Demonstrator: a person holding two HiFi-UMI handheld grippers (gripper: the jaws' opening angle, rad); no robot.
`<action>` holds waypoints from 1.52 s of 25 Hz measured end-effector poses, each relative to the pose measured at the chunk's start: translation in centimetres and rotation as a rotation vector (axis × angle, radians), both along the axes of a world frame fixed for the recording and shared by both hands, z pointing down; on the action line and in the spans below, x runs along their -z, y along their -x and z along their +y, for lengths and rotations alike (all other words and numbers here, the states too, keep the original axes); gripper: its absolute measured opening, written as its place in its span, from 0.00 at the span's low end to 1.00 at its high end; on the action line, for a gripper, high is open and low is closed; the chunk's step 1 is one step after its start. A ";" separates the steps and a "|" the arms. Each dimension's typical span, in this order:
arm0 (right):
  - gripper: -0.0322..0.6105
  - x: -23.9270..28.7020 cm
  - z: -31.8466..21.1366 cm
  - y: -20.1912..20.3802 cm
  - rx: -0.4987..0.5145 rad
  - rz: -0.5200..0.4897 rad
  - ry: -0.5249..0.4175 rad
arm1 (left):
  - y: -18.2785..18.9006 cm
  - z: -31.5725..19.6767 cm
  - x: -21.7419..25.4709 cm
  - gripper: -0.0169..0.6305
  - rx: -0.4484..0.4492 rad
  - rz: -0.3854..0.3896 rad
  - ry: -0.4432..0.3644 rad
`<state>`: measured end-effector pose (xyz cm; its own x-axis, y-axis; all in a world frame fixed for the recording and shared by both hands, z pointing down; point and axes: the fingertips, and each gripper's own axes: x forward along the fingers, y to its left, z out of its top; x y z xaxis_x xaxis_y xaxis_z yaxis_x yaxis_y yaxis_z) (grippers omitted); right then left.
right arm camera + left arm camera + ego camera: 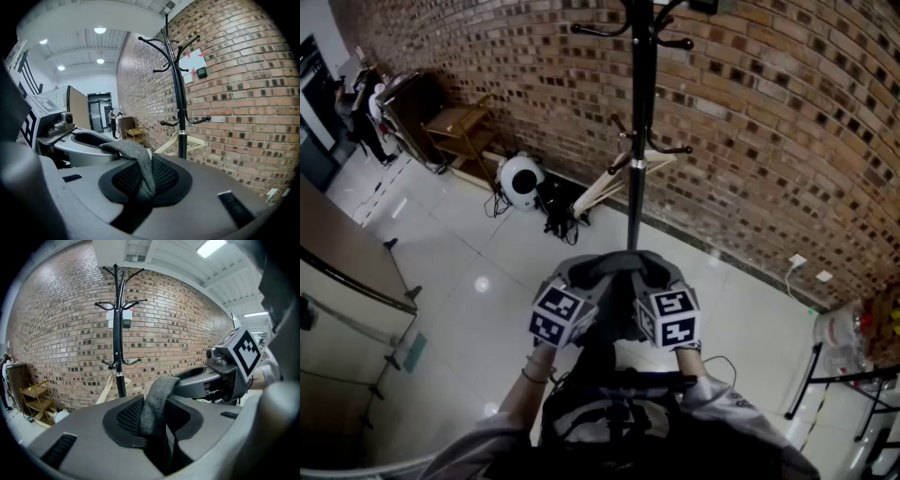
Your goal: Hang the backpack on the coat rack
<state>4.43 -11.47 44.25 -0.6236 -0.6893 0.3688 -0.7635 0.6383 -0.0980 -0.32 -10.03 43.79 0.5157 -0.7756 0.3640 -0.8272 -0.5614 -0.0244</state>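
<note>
The black coat rack (638,122) stands against the brick wall ahead; its curved hooks show in the left gripper view (117,319) and the right gripper view (180,89). The dark backpack (614,417) hangs low in front of the person's body. Its grey fabric strap (619,265) arches between both grippers. My left gripper (589,274) is shut on the strap (157,401), which runs down between its jaws. My right gripper (654,274), close beside it, is shut on the same strap (138,166). Each gripper shows in the other's view: the right gripper (225,373), the left gripper (75,140).
A pale wooden hanger (614,183) leans by the rack's foot, with a white round object (521,180) and cables on the floor nearby. A wooden shelf (464,131) stands far left, a counter (347,258) near left, a metal stand (848,384) at right. A person (112,121) stands far off.
</note>
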 end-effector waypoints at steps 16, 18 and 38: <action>0.16 0.3 -9.1 2.8 -0.145 -0.008 -0.040 | 3.0 -9.6 0.1 0.21 -0.127 0.011 -0.027; 0.16 0.6 -10.6 3.3 -0.166 -0.010 -0.048 | 3.5 -11.1 0.5 0.21 -0.150 0.007 -0.031; 0.16 0.5 -20.8 6.5 -0.290 0.035 -0.056 | 6.7 -22.3 0.6 0.21 -0.323 -0.037 -0.038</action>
